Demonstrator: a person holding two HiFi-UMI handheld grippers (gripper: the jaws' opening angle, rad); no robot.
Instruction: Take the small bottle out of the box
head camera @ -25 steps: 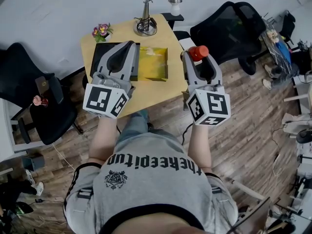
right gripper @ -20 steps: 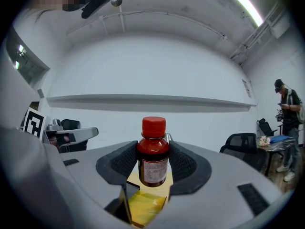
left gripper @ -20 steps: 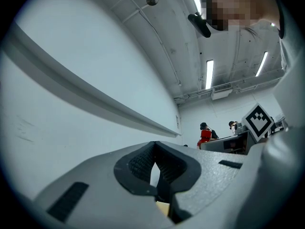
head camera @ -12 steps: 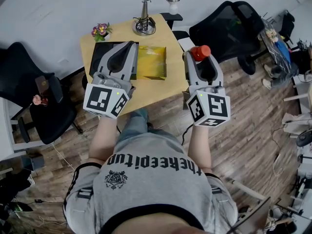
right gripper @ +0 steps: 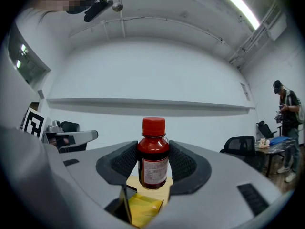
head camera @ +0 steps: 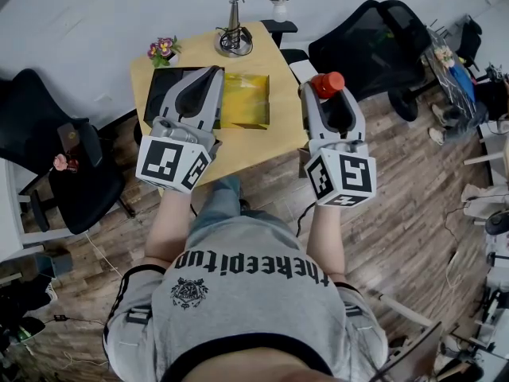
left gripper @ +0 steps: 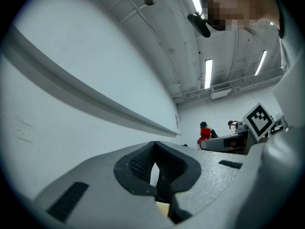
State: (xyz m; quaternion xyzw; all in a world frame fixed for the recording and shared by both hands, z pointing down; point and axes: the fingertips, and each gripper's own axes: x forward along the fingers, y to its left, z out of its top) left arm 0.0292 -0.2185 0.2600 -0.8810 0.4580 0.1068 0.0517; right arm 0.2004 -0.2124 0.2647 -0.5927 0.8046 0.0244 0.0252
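My right gripper point(right gripper: 153, 162) is shut on a small dark bottle point(right gripper: 153, 157) with a red cap point(head camera: 327, 83) and a white label. It holds the bottle upright, high above the right edge of the wooden table point(head camera: 238, 146). The open box point(head camera: 242, 102), black with a yellow lining, lies on the table, left of the bottle. A corner of the box point(right gripper: 140, 208) shows under the bottle in the right gripper view. My left gripper point(head camera: 208, 79) hangs over the box's black left half point(head camera: 157, 94). Its jaws are closed with nothing between them point(left gripper: 155, 173).
A desk lamp point(head camera: 250, 18) and a small flower pot point(head camera: 163, 52) stand at the table's far edge. Black office chairs stand at the left point(head camera: 56, 161) and at the back right point(head camera: 374, 42). People stand far off in the room point(right gripper: 286, 111).
My right gripper has lifted the bottle slightly up and to the right, away from the box. The left gripper has stayed in place.
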